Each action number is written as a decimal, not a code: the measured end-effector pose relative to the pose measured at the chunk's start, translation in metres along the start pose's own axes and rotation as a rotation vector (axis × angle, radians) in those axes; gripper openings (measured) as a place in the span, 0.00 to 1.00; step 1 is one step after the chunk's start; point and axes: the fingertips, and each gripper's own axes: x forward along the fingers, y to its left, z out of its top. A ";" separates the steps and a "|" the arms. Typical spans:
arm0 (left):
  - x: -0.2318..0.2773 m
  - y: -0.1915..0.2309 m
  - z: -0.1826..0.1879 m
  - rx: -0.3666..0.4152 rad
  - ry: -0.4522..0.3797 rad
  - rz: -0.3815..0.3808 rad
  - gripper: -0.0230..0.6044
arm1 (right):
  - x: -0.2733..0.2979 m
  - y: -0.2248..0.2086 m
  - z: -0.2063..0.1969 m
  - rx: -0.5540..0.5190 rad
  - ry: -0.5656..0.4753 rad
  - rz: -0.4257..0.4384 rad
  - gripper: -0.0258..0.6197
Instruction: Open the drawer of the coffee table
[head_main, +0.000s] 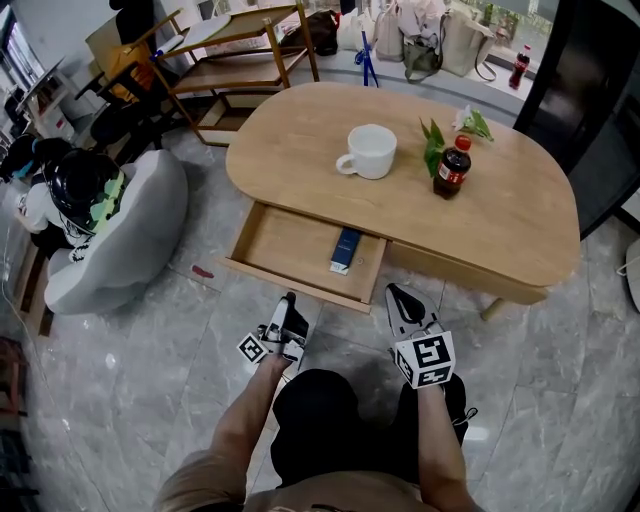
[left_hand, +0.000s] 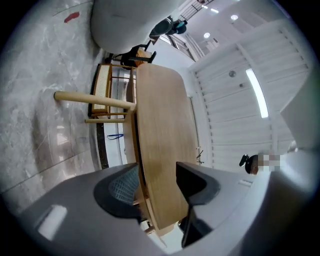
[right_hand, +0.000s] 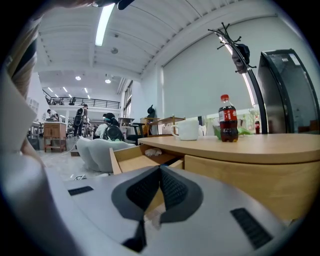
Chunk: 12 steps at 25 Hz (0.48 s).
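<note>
The drawer (head_main: 288, 240) stands pulled well out from the 7 o'clock edge of the low oval wooden bench (head_main: 500, 220), its front lip toward you, so the opening looks nearly or fully made. Your left tool (head_main: 289, 302) hangs just short of that lip, at the drawer's 6 o'clock, turned on its side with its jaws spread apart. Its own view lines a wooden edge up with the gap, but I cannot tell whether anything touches. Your right tool (head_main: 402, 298) sits at the drawer's 5 o'clock, near the fixed front panel, jaws pressed together on nothing. If you want more travel, set the spread jaws over the lip near its middle, close firmly, and draw straight toward 6 o'clock, level and slow. An off-centre pull would likely skew the drawer, and a jerk could slide the contents or bring it right out. Counted: one bench, one open drawer, two tools. In the drawer lies one small blue-and-white box (head_main: 346, 250), toward its 3 o'clock side. On the bench top stand one white mug (head_main: 370, 152) near the centre, one dark cola bottle (head_main: 453, 167) with a red cap at the mug's 3 o'clock, and one leafy green sprig (head_main: 433, 145) just beside the bottle. On the floor are one grey beanbag (head_main: 140, 225) at 9 o'clock and one small red scrap (head_main: 203, 271) between it and the drawer.
</note>
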 end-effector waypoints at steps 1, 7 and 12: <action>0.001 -0.002 0.000 0.035 0.025 0.020 0.41 | -0.001 -0.002 0.000 0.005 -0.003 -0.004 0.05; 0.000 -0.019 -0.005 0.264 0.193 0.161 0.16 | -0.009 -0.010 0.005 0.017 -0.017 -0.017 0.05; 0.010 -0.054 -0.026 0.616 0.418 0.231 0.05 | -0.013 -0.016 0.008 0.012 -0.029 -0.031 0.05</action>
